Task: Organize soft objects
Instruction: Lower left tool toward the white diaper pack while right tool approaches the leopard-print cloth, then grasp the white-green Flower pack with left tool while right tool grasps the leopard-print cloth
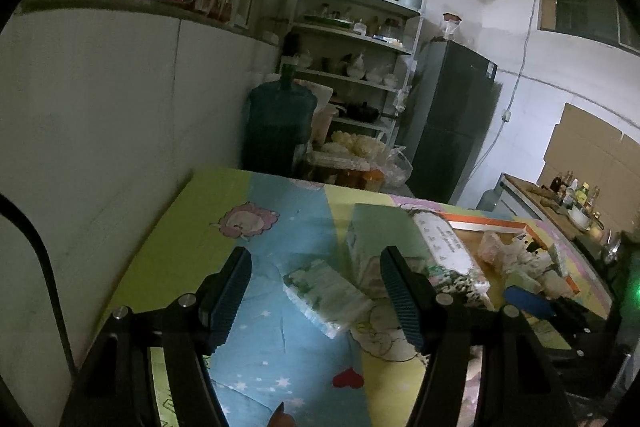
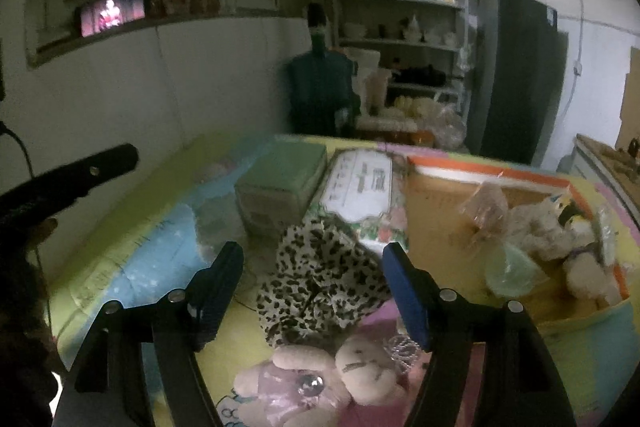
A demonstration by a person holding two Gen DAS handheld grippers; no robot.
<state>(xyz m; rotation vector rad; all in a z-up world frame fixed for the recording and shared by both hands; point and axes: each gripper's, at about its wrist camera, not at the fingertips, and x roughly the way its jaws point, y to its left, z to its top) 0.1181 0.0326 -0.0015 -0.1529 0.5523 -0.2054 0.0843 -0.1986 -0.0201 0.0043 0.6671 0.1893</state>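
My left gripper point(image 1: 316, 291) is open above the patterned tablecloth, and a small plastic-wrapped tissue pack point(image 1: 326, 291) lies on the cloth between and just beyond its fingers, untouched. My right gripper point(image 2: 312, 291) is also open, with a leopard-print cloth point(image 2: 316, 287) lying on the table between its fingers, not pinched. A small beige teddy bear in a pink dress point(image 2: 352, 375) lies just below that cloth. An open cardboard box with an orange rim point(image 2: 484, 167) at the right holds a plush bear point(image 2: 552, 231) and other soft items.
A green carton point(image 2: 280, 183) and a flowered tissue pack point(image 2: 360, 195) sit mid-table beside the cardboard box. A white wall runs along the table's left edge. Beyond the far edge stand a water jug point(image 1: 280, 115), shelves point(image 1: 356, 39) and a fridge point(image 1: 452, 115).
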